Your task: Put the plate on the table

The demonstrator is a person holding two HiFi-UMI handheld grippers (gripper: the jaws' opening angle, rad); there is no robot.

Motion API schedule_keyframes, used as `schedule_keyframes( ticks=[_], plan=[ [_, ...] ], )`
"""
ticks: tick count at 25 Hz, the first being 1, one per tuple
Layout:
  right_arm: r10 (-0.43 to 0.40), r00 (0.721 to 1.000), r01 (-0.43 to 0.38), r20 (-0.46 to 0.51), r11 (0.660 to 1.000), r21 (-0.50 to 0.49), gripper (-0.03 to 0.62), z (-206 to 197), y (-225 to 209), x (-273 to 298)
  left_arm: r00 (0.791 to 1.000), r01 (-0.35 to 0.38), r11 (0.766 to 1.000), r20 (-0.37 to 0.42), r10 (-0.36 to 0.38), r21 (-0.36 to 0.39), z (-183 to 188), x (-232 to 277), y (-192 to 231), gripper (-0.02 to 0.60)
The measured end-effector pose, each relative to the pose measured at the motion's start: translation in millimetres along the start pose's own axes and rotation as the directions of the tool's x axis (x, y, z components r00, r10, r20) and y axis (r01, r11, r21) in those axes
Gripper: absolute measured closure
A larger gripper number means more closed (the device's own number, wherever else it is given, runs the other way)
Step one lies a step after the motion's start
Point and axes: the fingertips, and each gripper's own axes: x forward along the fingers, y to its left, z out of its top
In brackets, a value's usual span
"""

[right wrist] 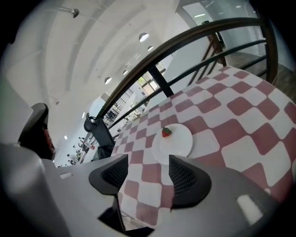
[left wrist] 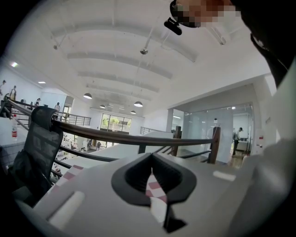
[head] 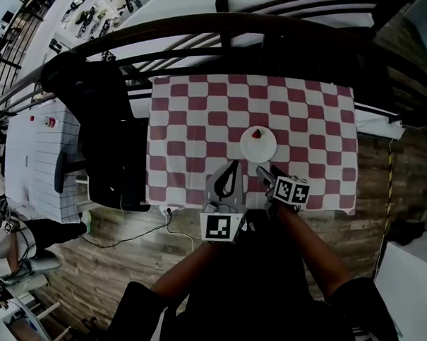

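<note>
**Head view: plate down, fingers clear**

The plate (head: 258,144) was seen resting on the checked table (head: 190,111), towards its near edge, with a strawberry (head: 256,134) on it. The placing step was judged done, and only a withdrawal was left to be called for. The right gripper (head: 269,174) was held just short of the plate, its fingers released and empty, as was confirmed in the right gripper view. The left gripper (head: 234,164) was clenched on nothing. In the left gripper view only a sliver of cloth (left wrist: 155,190) was shown between the fingers, and the plate not at all.
</note>
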Motion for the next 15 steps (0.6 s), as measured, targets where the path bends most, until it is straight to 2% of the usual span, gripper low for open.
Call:
schedule_keyframes(
  ticks=[4,6,9,11,15],
  plan=[
    [0.024,0.999,-0.022,0.029,0.997,-0.071,0.352,1,33,-31,1.0,0.003,1.0,0.027,-0.003,-0.001,4,-15,-3,0.572],
    [0.034,0.997,-0.026,0.065,0.992,-0.121,0.406,5,52,-47,0.999,0.014,1.0,0.036,-0.015,0.005,5,-21,-5,0.572],
    [0.052,0.989,-0.023,0.139,0.979,-0.201,0.484,13,79,-71,0.998,0.028,0.999,0.052,-0.025,-0.04,9,-34,-9,0.572],
    [0.064,0.983,-0.018,0.174,0.967,-0.255,0.587,16,98,-87,0.998,0.041,0.998,0.059,-0.038,-0.052,14,-41,-14,0.572],
    [0.11,0.966,-0.031,0.234,0.948,-0.317,0.597,24,142,-117,0.994,0.074,0.995,0.083,-0.068,-0.068,26,-53,-24,0.572]
  ],
)
